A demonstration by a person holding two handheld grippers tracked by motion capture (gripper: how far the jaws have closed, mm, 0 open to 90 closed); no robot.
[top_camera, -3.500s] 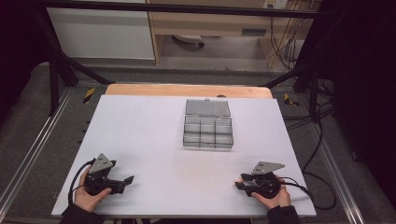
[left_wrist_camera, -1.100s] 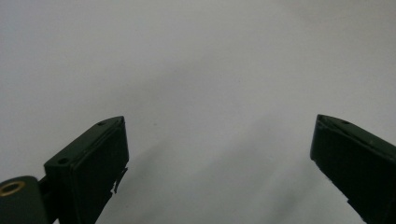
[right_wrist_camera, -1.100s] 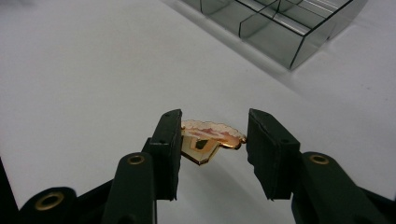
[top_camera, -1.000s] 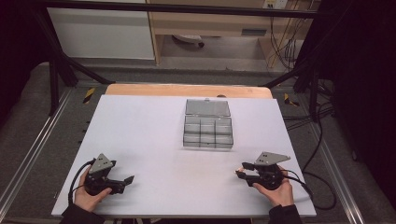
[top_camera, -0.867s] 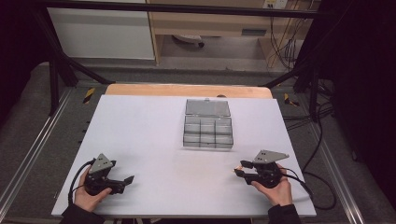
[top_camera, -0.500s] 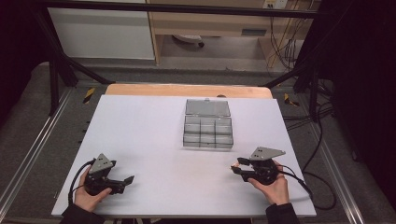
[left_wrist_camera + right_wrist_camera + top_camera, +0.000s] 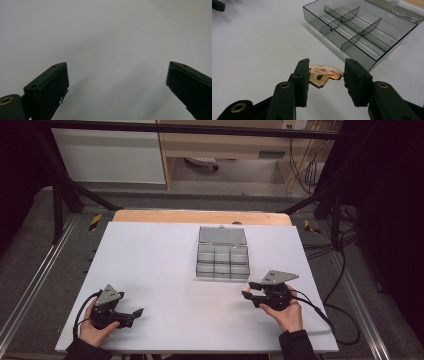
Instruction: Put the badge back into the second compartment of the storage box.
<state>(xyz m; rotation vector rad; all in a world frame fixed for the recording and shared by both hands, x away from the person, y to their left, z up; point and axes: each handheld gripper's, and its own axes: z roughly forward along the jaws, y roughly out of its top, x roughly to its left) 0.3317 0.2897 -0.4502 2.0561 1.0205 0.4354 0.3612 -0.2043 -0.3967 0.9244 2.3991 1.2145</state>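
Right gripper view shows the right tongs point(image 7: 325, 75) clamped on a small gold-edged pin point(image 7: 324, 75), lifted edgewise near the table's right front for dropping into the compartment box point(image 7: 362, 32). Left tongs point(image 7: 116, 80) rest apart, empty.

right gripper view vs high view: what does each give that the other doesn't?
Right gripper view: a small gold-edged pin clamped between the right gripper fingers, and the box's empty compartments up close.
High view: the left gripper near the table front edge, both hands, the box's opened lid.
Both: the clear divided box ahead of the right gripper.
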